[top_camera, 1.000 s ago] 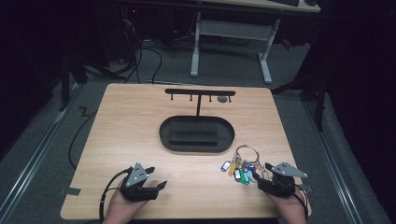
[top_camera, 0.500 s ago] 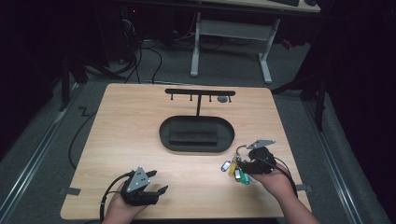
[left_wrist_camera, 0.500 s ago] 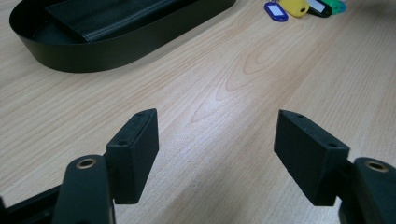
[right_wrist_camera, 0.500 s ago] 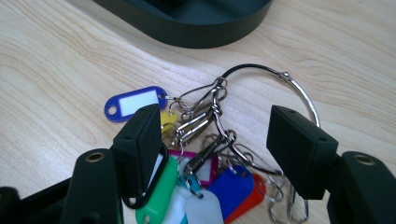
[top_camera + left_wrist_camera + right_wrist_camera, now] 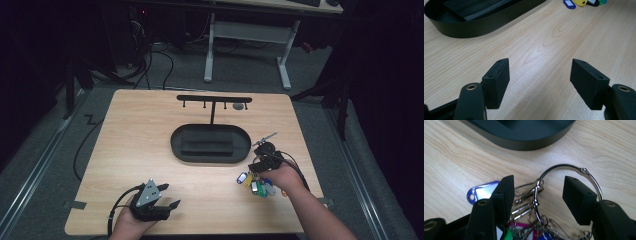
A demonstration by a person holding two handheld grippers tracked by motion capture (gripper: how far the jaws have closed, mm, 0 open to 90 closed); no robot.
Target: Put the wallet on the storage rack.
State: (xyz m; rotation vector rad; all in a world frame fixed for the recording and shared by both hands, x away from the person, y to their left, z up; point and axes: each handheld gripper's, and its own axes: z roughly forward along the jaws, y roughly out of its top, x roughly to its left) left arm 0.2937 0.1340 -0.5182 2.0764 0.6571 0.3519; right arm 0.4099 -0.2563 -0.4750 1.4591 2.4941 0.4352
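Black tray (image 5: 210, 150) beside key ring (image 5: 571, 170)

The right gripper (image 5: 263, 159) hides part of the key bunch (image 5: 259, 183) beside the black tray (image 5: 176, 144), and the tags (image 5: 482, 191) are cut off.

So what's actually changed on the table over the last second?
The right hand-held gripper moved in from the table's right edge toward the tray and now sits over the key ring, jaws open on either side of the wire, not yet closed. The coloured key tags look slightly shifted. The left hand-held gripper kept its place, open and empty; the black tray and hook rack did not move.
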